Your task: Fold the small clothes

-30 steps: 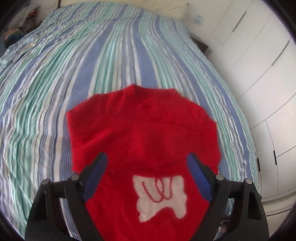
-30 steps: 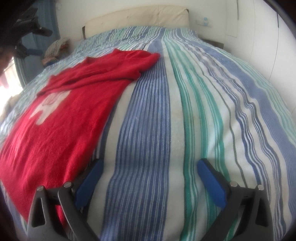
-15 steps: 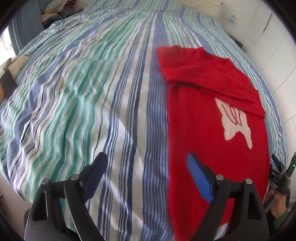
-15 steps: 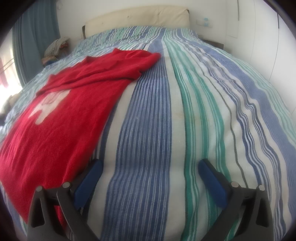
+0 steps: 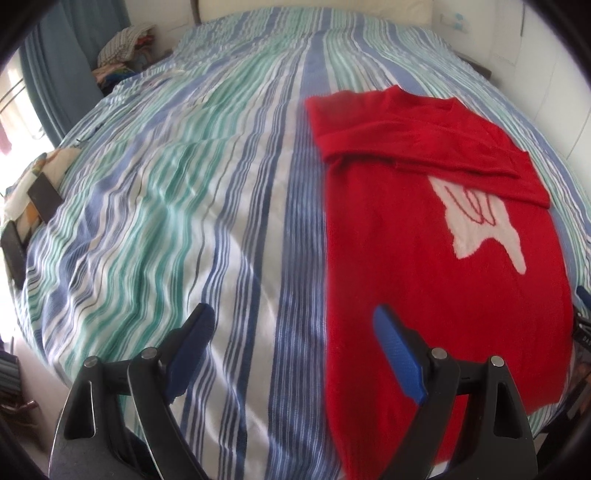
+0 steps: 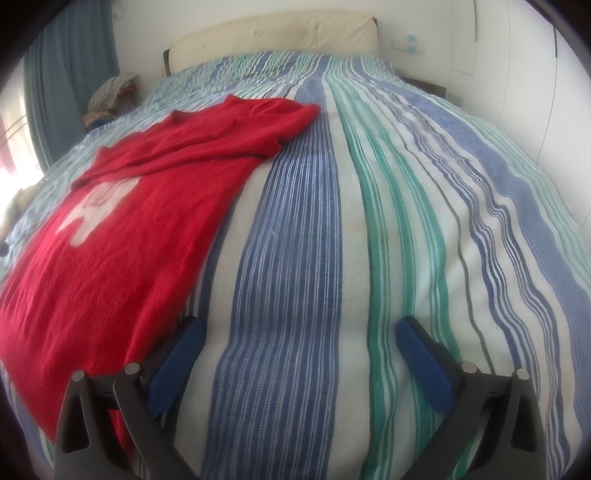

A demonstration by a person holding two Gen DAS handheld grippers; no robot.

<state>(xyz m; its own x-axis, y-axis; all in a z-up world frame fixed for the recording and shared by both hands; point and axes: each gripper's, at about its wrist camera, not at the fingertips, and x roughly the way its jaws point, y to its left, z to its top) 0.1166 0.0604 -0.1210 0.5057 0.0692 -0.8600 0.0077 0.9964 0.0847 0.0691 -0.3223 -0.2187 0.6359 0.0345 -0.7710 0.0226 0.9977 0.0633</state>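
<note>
A red knit sweater (image 5: 424,258) with a white patch (image 5: 484,225) lies flat on the striped bed cover, its sleeves folded across the chest. In the left wrist view it fills the right half; in the right wrist view the sweater (image 6: 122,236) lies at the left. My left gripper (image 5: 291,332) is open and empty above the sweater's lower left edge, its right finger over the red fabric. My right gripper (image 6: 295,347) is open and empty above the bare cover, just right of the sweater's hem.
The bed cover (image 5: 184,184) has blue, green and white stripes. A cream headboard (image 6: 273,33) stands at the far end. A pile of clothes (image 5: 125,40) sits by the blue curtain at the far left. White wardrobe doors (image 6: 546,74) line the right side.
My left gripper swung left from directly over the sweater to its left edge, then steadied. My right gripper barely moved.
</note>
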